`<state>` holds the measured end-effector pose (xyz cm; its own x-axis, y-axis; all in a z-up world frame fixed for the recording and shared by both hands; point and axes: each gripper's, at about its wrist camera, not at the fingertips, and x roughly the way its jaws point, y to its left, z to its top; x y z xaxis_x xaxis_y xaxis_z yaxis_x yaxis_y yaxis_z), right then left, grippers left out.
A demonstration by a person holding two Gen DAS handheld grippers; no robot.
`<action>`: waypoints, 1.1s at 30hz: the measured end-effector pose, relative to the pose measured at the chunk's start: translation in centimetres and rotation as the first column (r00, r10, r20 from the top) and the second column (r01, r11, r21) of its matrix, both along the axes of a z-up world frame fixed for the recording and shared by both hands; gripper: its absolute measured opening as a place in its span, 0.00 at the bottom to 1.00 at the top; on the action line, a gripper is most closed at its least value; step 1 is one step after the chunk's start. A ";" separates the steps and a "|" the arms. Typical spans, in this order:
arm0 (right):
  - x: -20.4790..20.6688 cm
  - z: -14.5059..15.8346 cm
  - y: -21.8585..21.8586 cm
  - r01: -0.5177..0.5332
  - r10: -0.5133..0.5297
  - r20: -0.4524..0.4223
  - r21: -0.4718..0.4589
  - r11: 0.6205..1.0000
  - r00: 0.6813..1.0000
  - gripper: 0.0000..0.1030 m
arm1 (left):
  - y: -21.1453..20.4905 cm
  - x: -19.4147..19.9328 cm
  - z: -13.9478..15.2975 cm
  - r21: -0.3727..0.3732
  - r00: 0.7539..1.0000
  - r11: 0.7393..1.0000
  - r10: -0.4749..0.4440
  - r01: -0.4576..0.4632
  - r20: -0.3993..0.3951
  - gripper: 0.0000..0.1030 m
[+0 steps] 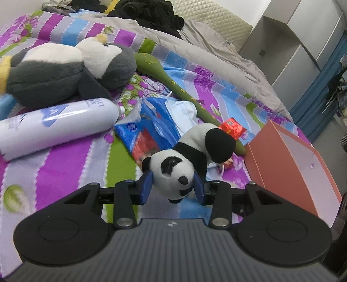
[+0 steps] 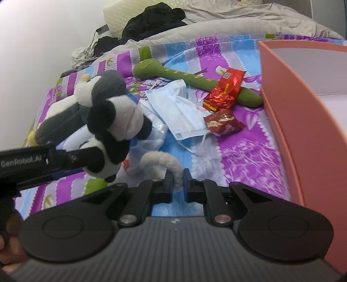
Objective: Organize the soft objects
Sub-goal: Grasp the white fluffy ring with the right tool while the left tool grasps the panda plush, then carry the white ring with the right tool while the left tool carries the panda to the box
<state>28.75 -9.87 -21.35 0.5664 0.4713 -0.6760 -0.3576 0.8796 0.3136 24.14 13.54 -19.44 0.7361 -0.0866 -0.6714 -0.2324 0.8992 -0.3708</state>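
Observation:
My left gripper (image 1: 172,186) is shut on the head of a small plush panda (image 1: 173,169) and holds it above the striped blanket; the panda also shows in the right wrist view (image 2: 117,128), hanging from the left gripper's black body. My right gripper (image 2: 178,181) is shut on a fuzzy white loop (image 2: 156,161) that curves up to the left. A big grey and white plush penguin (image 1: 65,69) lies on the bed at the left. A long green plush stick (image 1: 180,86) lies across the blanket. A salmon-pink box (image 1: 292,160) stands open at the right.
A white spray bottle (image 1: 58,123) lies near the penguin. A blue plastic bag (image 1: 149,130), a blue face mask (image 2: 180,112) and two red foil packets (image 2: 225,89) lie on the blanket. Black clothes (image 1: 147,13) and a grey duvet lie at the far side.

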 end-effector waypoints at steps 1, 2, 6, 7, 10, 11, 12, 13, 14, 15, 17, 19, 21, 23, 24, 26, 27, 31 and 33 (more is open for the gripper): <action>-0.5 0.2 -0.2 -0.001 0.001 0.002 -0.003 1.000 1.000 0.12 | -0.2 -0.7 0.2 0.000 1.000 1.000 -0.001 0.001 -0.001 0.45; -1.0 0.4 -0.5 -0.002 0.002 0.004 -0.007 1.000 1.000 0.12 | -0.3 -1.4 0.4 0.001 1.000 1.000 -0.002 0.002 -0.002 0.45; -3.1 0.6 -1.7 0.002 -0.002 -0.003 -0.023 1.000 1.000 0.12 | -0.9 -4.1 0.8 -0.006 1.000 1.000 0.008 -0.009 -0.013 0.45; -3.6 0.5 -2.0 0.005 -0.006 -0.005 -0.025 1.000 1.000 0.12 | -1.0 -4.6 0.9 -0.002 1.000 1.000 0.010 -0.010 -0.017 0.45; -4.7 -0.4 -3.0 0.015 -0.015 -0.030 0.007 1.000 0.999 0.12 | -1.5 -6.2 0.9 0.013 1.000 1.000 0.007 -0.007 -0.030 0.45; -4.8 -1.0 -3.4 0.020 -0.019 -0.044 0.021 1.000 0.999 0.12 | -1.7 -6.7 0.7 0.019 0.999 1.000 0.004 -0.004 -0.037 0.44; -4.9 -1.6 -3.6 0.017 -0.016 -0.049 0.030 0.999 0.999 0.12 | -1.8 -7.1 0.5 0.025 0.999 1.000 0.003 -0.002 -0.048 0.44; -5.0 -2.6 -3.6 0.005 -0.004 -0.050 0.030 1.000 0.999 0.12 | -1.9 -7.5 0.3 0.029 0.998 1.000 0.002 0.000 -0.060 0.44; -4.9 -3.5 -3.5 -0.006 0.007 -0.050 0.018 1.000 0.999 0.11 | -2.0 -7.7 0.1 0.033 0.998 0.999 0.001 0.002 -0.068 0.44; -4.9 -4.2 -3.4 -0.016 0.017 -0.036 0.015 1.000 0.999 0.11 | -2.1 -8.0 0.0 0.035 0.997 0.999 -0.002 0.005 -0.072 0.44; -5.2 -4.9 -3.5 -0.043 0.042 0.049 0.037 0.998 0.998 0.10 | -2.2 -8.4 0.0 0.040 0.997 0.999 -0.005 0.008 -0.077 0.43; -5.1 -5.3 -3.3 -0.065 0.061 0.099 0.036 0.997 0.993 0.11 | -2.2 -8.7 0.2 0.048 0.997 0.999 -0.005 0.009 -0.076 0.43; -5.0 -5.8 -3.1 -0.084 0.078 0.135 0.043 0.995 0.988 0.11 | -2.2 -8.8 0.3 0.057 0.996 0.998 -0.004 0.009 -0.084 0.43; -4.8 -6.4 -2.8 -0.109 0.100 0.173 0.047 0.993 0.980 0.11 | -2.3 -9.0 0.3 0.062 0.996 0.998 -0.001 0.006 -0.087 0.43; -4.8 -6.7 -2.7 -0.121 0.111 0.192 0.046 0.992 0.975 0.11 | -2.2 -9.1 0.3 0.062 0.996 0.998 0.002 0.004 -0.091 0.43; -4.3 -6.9 -2.2 -0.147 0.136 0.217 0.036 0.989 0.967 0.11 | -2.1 -9.2 0.4 0.056 0.995 0.998 0.004 0.002 -0.100 0.43; -4.0 -6.9 -2.0 -0.159 0.147 0.219 0.038 0.987 0.965 0.11 | -2.1 -9.2 0.4 0.057 0.995 0.998 0.002 0.004 -0.102 0.43; -2.2 -7.2 -2.1 -0.191 0.172 0.169 0.106 0.976 0.971 0.11 | -2.1 -9.1 0.1 0.071 0.993 0.997 -0.003 0.011 -0.117 0.42; -1.9 -7.3 -2.0 -0.197 0.178 0.152 0.123 0.973 0.972 0.10 | -2.0 -8.9 -0.1 0.068 0.993 0.998 0.000 0.009 -0.122 0.41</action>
<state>26.83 -11.87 -28.65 0.5434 0.6601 -0.5187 -0.5606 0.7452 0.3611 15.23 11.50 -19.56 0.6481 -0.0408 -0.7605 -0.2678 0.9225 -0.2778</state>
